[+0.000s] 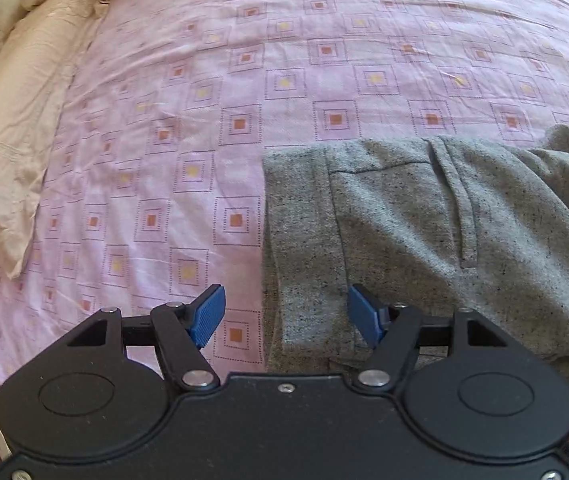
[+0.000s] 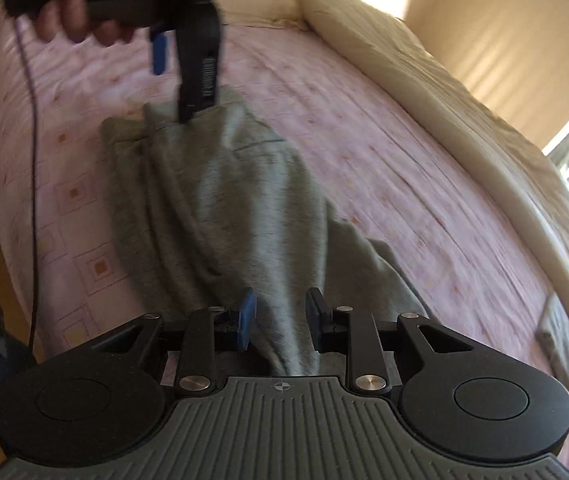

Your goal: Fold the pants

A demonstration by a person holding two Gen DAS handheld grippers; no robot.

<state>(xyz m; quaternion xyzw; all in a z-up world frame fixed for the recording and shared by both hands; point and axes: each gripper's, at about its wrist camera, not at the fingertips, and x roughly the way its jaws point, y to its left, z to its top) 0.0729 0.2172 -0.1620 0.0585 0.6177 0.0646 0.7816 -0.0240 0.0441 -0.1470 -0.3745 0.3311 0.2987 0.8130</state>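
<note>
1. Grey marled sweatpants (image 2: 220,208) lie on the pink patterned bedsheet (image 1: 164,128), long axis running from the right gripper (image 2: 280,320) away to the left gripper (image 1: 286,316).
2. Right gripper: jaws partly apart, a ridge of cloth between them — pads not visibly pressing.
3. Left gripper: jaws wide apart over the folded waistband edge (image 1: 272,240), holding nothing — one pad above the sheet, one above the cloth.
4. Farther off, a cream duvet (image 2: 424,80).

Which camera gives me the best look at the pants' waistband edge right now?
The left wrist view: the grey pants lie sharp there, waistband edge straight on the pink sheet. The right wrist view shows the pants blurred, bunched lengthwise, that end partly hidden behind the left gripper.
</note>
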